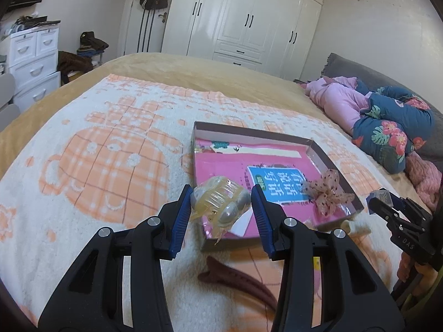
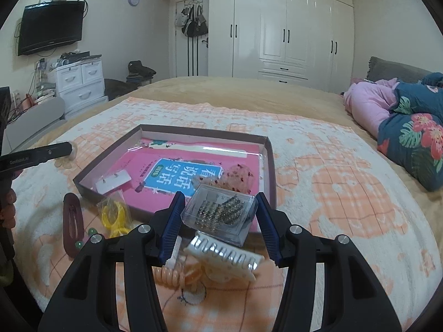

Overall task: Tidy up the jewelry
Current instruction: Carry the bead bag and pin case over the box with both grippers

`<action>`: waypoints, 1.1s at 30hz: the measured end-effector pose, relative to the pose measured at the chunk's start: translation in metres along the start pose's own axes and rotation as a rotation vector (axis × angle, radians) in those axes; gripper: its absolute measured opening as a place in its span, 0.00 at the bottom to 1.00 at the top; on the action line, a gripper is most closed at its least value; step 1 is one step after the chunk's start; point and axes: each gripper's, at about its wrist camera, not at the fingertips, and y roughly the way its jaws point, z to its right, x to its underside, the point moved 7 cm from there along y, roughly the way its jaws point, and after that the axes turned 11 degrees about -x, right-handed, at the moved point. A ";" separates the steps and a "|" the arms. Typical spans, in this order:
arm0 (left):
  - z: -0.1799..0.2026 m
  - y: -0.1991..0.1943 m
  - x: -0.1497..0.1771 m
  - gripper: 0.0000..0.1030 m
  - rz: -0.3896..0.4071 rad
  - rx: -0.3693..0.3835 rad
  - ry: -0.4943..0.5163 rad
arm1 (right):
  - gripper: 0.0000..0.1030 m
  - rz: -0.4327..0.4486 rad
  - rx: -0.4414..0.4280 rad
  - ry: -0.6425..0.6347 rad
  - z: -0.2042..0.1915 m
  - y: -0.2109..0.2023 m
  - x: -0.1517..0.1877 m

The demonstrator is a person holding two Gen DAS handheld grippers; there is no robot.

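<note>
My left gripper (image 1: pixel 221 193) is shut on a yellowish translucent claw clip with pearls (image 1: pixel 218 204), wrapped in plastic and held above the near left corner of a shallow box (image 1: pixel 257 135). The box, pink-lined, lies on the blanket and holds a dotted pink bow (image 1: pixel 328 193). My right gripper (image 2: pixel 220 197) is shut on a clear plastic case of rhinestone clips (image 2: pixel 218 213), held above the near edge of the box (image 2: pixel 205 132). A white card with earrings (image 2: pixel 113 181) and the bow (image 2: pixel 238 175) lie inside the box.
On the blanket near me lie a white comb clip (image 2: pixel 224 254), a peach coil hair tie (image 2: pixel 171 276), a bagged yellow piece (image 2: pixel 113 215), green beads (image 2: pixel 91 231) and a dark red hair clip (image 2: pixel 72 221). Pink and floral bedding (image 2: pixel 409 127) is piled at the right.
</note>
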 end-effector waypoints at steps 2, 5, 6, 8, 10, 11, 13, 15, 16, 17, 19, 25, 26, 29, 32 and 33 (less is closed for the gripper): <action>0.002 0.003 -0.004 0.34 0.005 -0.001 0.005 | 0.49 0.001 -0.005 -0.003 0.000 0.004 -0.004; 0.006 0.009 -0.008 0.34 0.008 -0.002 0.013 | 0.49 0.001 -0.009 -0.002 0.002 0.009 -0.008; 0.006 0.010 -0.009 0.34 0.008 -0.001 0.014 | 0.49 0.001 -0.009 -0.001 0.003 0.011 -0.010; 0.009 0.015 -0.010 0.34 0.008 -0.001 0.019 | 0.49 0.004 -0.006 -0.003 0.004 0.014 -0.012; 0.012 0.019 -0.011 0.34 0.004 0.002 0.024 | 0.49 0.005 -0.001 -0.004 0.006 0.017 -0.014; 0.014 0.021 -0.011 0.34 0.002 0.002 0.027 | 0.49 0.006 -0.001 -0.004 0.007 0.018 -0.015; 0.017 0.025 -0.011 0.34 0.000 0.006 0.035 | 0.49 0.008 0.002 -0.004 0.008 0.020 -0.017; 0.022 0.029 -0.012 0.34 0.002 0.015 0.049 | 0.49 0.008 0.003 -0.003 0.010 0.022 -0.018; 0.024 0.030 -0.012 0.34 0.003 0.018 0.057 | 0.49 0.010 0.004 -0.001 0.011 0.023 -0.020; 0.026 0.031 -0.013 0.34 0.004 0.019 0.061 | 0.49 0.011 0.005 0.001 0.012 0.024 -0.021; 0.031 0.036 -0.014 0.34 -0.002 0.023 0.070 | 0.49 0.011 0.008 0.003 0.015 0.027 -0.023; 0.044 0.054 -0.014 0.34 -0.036 0.027 0.083 | 0.49 0.016 0.017 0.023 0.023 0.035 -0.028; 0.047 0.056 -0.013 0.34 -0.041 0.029 0.087 | 0.49 0.015 0.021 0.026 0.025 0.036 -0.029; 0.058 0.063 -0.010 0.34 -0.061 0.048 0.107 | 0.49 0.006 0.027 0.041 0.033 0.042 -0.029; 0.068 0.067 -0.007 0.34 -0.074 0.069 0.130 | 0.49 -0.011 0.033 0.053 0.040 0.050 -0.027; 0.072 0.069 -0.005 0.34 -0.080 0.078 0.138 | 0.49 -0.015 0.034 0.055 0.042 0.051 -0.027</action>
